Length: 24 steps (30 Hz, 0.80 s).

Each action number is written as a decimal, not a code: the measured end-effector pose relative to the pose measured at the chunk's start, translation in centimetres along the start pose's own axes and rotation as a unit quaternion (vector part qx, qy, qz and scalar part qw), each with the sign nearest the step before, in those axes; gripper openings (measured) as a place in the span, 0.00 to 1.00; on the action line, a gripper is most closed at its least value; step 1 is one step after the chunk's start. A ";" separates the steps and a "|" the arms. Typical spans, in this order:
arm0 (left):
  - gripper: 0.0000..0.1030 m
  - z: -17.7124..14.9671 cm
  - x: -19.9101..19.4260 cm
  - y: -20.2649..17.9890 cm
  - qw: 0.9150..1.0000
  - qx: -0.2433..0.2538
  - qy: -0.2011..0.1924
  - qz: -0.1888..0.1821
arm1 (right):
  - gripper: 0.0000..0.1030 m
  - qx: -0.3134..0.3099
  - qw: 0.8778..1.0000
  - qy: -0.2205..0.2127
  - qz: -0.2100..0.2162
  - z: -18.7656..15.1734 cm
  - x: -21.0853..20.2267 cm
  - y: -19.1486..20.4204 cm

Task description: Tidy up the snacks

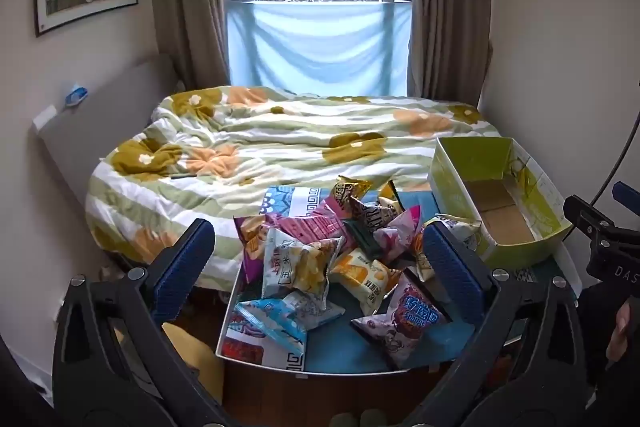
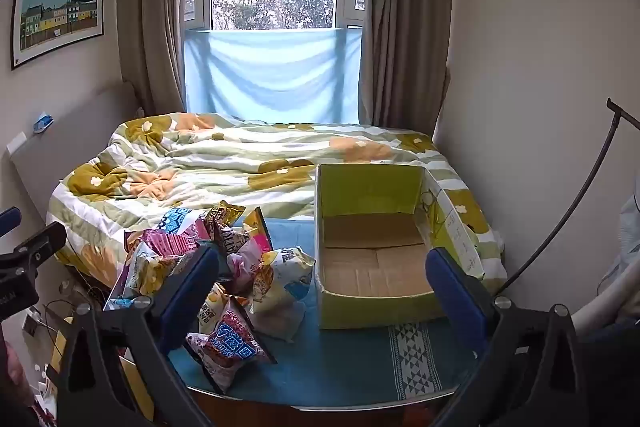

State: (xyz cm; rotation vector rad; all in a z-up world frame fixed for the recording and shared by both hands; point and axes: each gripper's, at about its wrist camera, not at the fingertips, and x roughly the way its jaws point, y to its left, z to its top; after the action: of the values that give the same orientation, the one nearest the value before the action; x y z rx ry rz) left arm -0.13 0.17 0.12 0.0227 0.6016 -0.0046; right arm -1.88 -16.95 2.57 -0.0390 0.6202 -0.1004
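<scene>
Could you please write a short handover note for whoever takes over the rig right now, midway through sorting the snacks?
Left gripper: open, holding nothing, hanging above the snack pile.
Right gripper: open, holding nothing, aimed between the pile and the green cardboard box.
Things: all visible snack packets lie in a loose heap on the blue mat, left of the box. The box stands open at the mat's right side, against the bed.
Done: nothing yet; the box shows only its bare bottom.
Left: probably pick the packets up one by one and place them in the box.
</scene>
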 end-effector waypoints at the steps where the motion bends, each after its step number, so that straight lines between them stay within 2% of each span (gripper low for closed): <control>1: 1.00 0.0 -0.1 0.1 1.000 -0.001 -0.001 0.000 | 1.00 0.001 1.000 0.000 -0.001 0.0 0.0 0.0; 7: 1.00 0.4 0.1 0.6 1.000 -0.003 0.002 0.007 | 1.00 0.007 1.000 0.000 -0.005 0.1 0.2 -0.2; 11: 1.00 1.1 0.3 0.5 1.000 0.001 -0.004 -0.001 | 1.00 0.019 1.000 0.001 -0.005 -0.2 0.4 -0.9; 24: 1.00 0.7 0.1 -0.6 1.000 0.018 -0.011 0.000 | 1.00 0.019 1.000 0.002 -0.008 -0.3 0.4 -0.6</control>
State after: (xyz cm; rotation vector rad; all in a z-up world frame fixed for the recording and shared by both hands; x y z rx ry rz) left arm 0.36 -0.42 0.63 0.0580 0.5803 -0.0150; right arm -1.82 -17.59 2.15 -0.0063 0.6223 -0.1288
